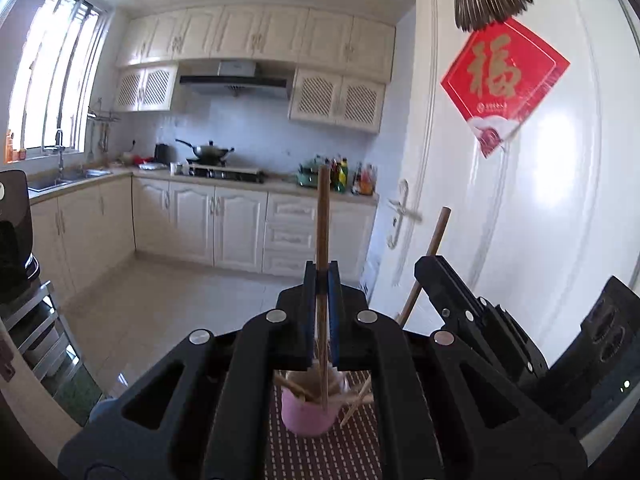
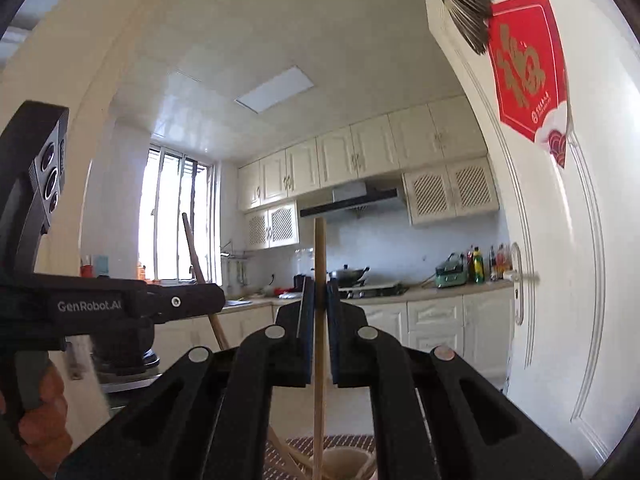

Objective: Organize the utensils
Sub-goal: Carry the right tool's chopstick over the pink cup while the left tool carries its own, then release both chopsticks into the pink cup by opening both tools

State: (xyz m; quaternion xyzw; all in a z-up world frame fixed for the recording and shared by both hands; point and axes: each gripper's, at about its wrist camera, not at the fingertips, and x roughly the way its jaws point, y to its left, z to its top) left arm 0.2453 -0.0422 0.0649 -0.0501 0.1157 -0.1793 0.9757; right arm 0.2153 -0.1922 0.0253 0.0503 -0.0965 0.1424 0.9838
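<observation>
My left gripper (image 1: 321, 276) is shut on a brown chopstick (image 1: 323, 216) held upright, its lower end reaching into a pink cup (image 1: 306, 410) that holds several other chopsticks. My right gripper (image 2: 320, 292) is shut on a lighter wooden chopstick (image 2: 319, 256), also upright, its lower end near the cup's rim (image 2: 344, 456). The right gripper also shows in the left wrist view (image 1: 430, 266) with its chopstick (image 1: 434, 236). The left gripper shows in the right wrist view (image 2: 218, 298) with its chopstick (image 2: 194, 248).
The cup stands on a dark red dotted mat (image 1: 340, 452). A white door (image 1: 540, 200) with a red paper decoration (image 1: 504, 80) is close on the right. A kitchen counter (image 1: 256, 184) with a stove lies far ahead. A metal rack (image 1: 36, 332) is at the left.
</observation>
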